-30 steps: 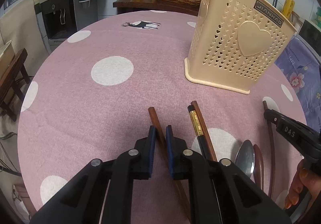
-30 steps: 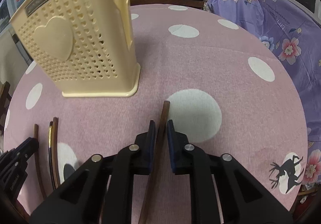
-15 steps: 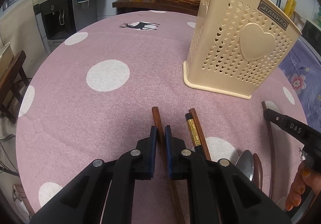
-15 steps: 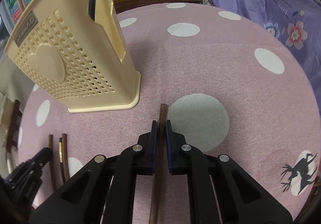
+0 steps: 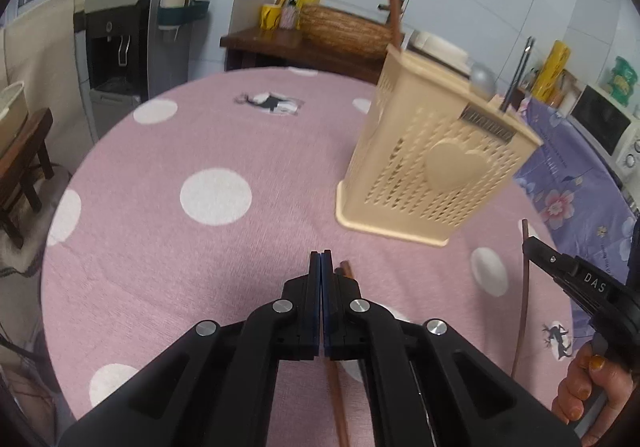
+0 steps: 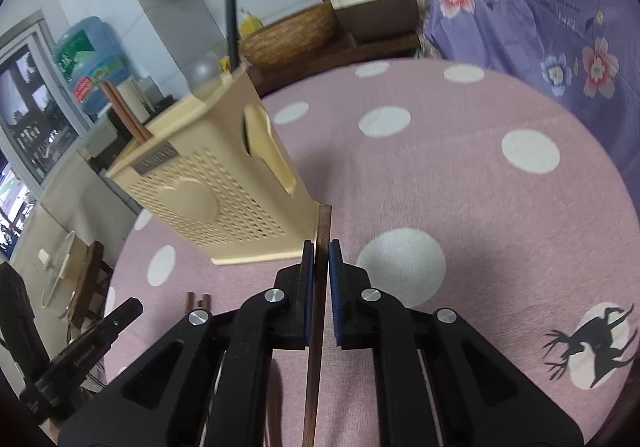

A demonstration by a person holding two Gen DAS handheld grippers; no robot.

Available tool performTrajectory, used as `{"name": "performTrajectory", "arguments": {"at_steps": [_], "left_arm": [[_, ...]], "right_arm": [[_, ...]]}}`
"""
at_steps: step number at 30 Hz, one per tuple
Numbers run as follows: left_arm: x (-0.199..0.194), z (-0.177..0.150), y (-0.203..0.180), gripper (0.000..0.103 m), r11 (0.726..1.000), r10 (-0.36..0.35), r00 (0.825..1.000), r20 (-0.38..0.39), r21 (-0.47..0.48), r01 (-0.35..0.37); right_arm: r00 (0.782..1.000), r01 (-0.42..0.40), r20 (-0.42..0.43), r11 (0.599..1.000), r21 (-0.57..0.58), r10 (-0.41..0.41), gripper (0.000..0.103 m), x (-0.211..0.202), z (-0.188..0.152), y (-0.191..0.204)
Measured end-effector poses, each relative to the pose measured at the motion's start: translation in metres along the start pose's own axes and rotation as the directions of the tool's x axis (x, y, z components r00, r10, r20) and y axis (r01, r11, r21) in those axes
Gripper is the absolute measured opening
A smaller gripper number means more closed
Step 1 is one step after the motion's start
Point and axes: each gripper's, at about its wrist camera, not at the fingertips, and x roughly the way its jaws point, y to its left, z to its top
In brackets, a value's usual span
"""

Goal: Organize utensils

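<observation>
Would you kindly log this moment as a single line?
left gripper: jaws shut, nothing visibly between | right gripper: jaws shut on brown chopstick | utensil holder: upright

Even, soft indoor light filled both views — no glare. Fisheye distortion bent the room toward black vignetted corners. Motion blur smeared the beige utensil holder (image 5: 432,171) and the pink dotted tablecloth (image 5: 192,247) — the nearby black fingers (image 6: 308,287) stayed sharp, casting faint shadows below.
</observation>
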Motion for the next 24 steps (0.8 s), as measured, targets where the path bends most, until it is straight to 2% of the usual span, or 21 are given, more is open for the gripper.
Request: {"name": "performTrajectory", "arguments": {"at_steps": [2,5,11,14,18,24], "left_arm": [[-0.008,0.004,-0.001,0.002,1.000,-0.002,1.000,0.020,0.008,0.002],[-0.004,0.006,-0.004,0.002,1.000,0.010,1.000,0.005,0.028,-0.011],[0.020,-0.011,-0.010,0.005,0.997,0.032,0.995,-0.093,0.077,-0.025],[0.022,-0.030,-0.012,0.009,0.996,0.017,0.991,-0.133,0.094,-0.005],[0.016,-0.054,-0.016,0.028,0.989,0.028,0.990,-0.138,0.148,-0.007],[0.015,-0.068,-0.018,0.029,0.980,0.054,0.988,-0.145,0.198,-0.025]], "right_arm": [[1.000,-0.010,0.026,1.000,-0.026,0.010,0.008,-0.012,0.002,0.005],[0.999,-0.002,0.047,0.999,-0.047,0.004,0.008,-0.022,0.004,0.010],[0.998,0.006,0.058,0.998,-0.061,-0.002,0.008,-0.032,-0.001,0.014],[0.998,0.006,0.058,0.998,-0.060,-0.002,0.008,-0.034,-0.001,0.014],[0.998,0.010,0.062,0.998,-0.063,-0.006,0.008,-0.033,-0.002,0.012],[0.998,0.007,0.063,0.998,-0.061,-0.003,0.008,-0.033,-0.002,0.013]]}}
